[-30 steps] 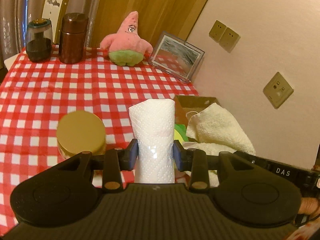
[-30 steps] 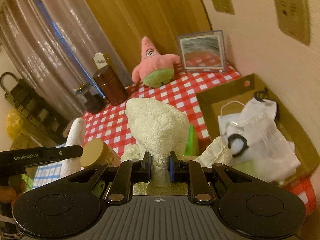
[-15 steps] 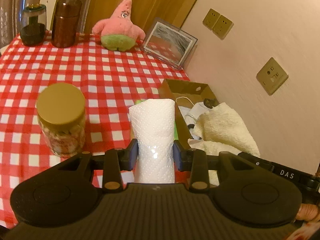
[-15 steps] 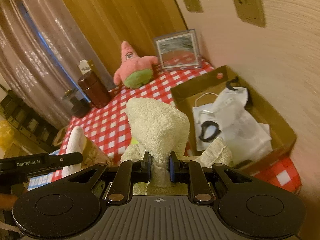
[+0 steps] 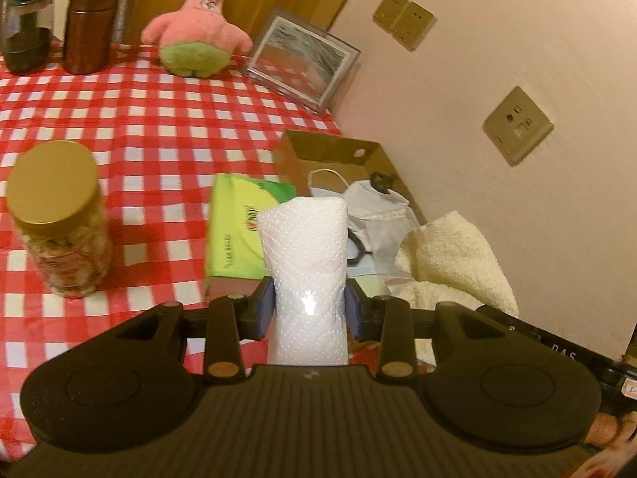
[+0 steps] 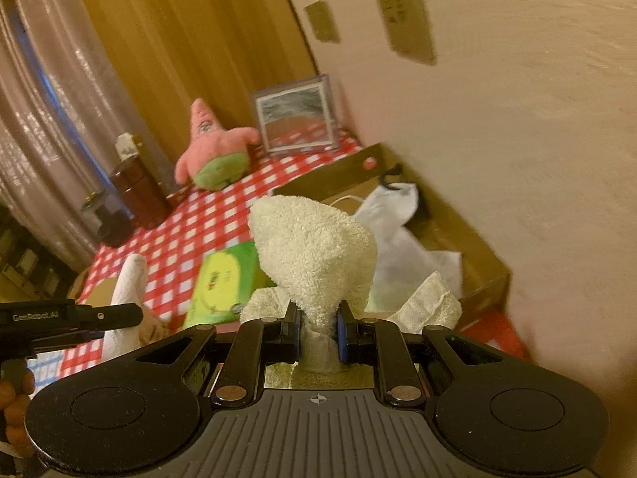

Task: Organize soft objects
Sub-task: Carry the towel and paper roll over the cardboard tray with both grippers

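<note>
We held a folded white paper towel (image 5: 304, 263) in the left gripper (image 5: 308, 308), its two fingers pressed against the towel's sides, so that the towel stood upright between them. In the right gripper (image 6: 317, 332) we had a cream terry towel (image 6: 314, 247), pinched tight at a narrow neck while its bulk bulged above the fingers.

We took the cardboard box (image 5: 338, 151) as our landmark; it stood open on the red-checked tablecloth (image 5: 139, 119), close against the wall. Inside the box lay white face masks (image 5: 374, 207) with ear loops. Both grippers hung in the air on the near side of the box, the paper towel towards its left near corner and the terry towel a little to the right of that, over its near end. Just left of the box a green tissue pack (image 5: 243, 227) lay on the cloth, touching or nearly touching the box's wall; we could not tell which. Farther left of the box stood a jar with a gold lid (image 5: 57, 215). Beyond the box's far end a framed picture (image 5: 302, 61) leaned near the wall, and left of that sat a pink starfish plush (image 5: 197, 28). Farther left again, well apart from the box, a brown canister (image 5: 87, 24) and a dark glass jar (image 5: 26, 36) stood side by side.
</note>
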Tool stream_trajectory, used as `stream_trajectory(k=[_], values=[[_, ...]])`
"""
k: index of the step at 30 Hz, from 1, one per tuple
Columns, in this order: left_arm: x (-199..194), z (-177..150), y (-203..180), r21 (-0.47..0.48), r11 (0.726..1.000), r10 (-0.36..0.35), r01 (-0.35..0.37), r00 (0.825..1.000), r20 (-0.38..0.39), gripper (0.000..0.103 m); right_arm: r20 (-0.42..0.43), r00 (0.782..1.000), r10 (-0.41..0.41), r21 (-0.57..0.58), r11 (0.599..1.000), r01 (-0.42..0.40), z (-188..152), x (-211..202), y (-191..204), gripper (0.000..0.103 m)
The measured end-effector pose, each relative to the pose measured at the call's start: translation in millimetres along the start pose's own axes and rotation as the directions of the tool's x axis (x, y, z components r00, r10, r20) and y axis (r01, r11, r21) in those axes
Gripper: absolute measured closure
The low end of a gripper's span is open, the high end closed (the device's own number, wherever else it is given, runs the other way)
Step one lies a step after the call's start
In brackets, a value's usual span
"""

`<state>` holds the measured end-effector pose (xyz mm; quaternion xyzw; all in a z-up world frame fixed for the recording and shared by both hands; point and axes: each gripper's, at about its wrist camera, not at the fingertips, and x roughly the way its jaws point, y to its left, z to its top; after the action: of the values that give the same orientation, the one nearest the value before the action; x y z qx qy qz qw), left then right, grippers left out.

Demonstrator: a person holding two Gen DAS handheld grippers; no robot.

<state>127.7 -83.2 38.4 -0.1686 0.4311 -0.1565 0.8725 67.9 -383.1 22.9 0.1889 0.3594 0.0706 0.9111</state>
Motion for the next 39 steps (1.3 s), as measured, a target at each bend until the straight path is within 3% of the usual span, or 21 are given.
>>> stream_trajectory(k=[16, 39], values=[[47, 11, -54, 0.047, 0.996, -0.075, 0.077, 0.996, -0.055, 0.070, 0.024, 0.995, -0.098, -0.024, 0.995, 0.098, 17, 9, -40, 0.086], [111, 16, -92, 0.059, 0.994, -0.080, 0.088, 0.989, -0.121, 0.070, -0.045, 0.993, -0.106, -0.074, 0.992, 0.103, 30, 72, -59, 0.086]])
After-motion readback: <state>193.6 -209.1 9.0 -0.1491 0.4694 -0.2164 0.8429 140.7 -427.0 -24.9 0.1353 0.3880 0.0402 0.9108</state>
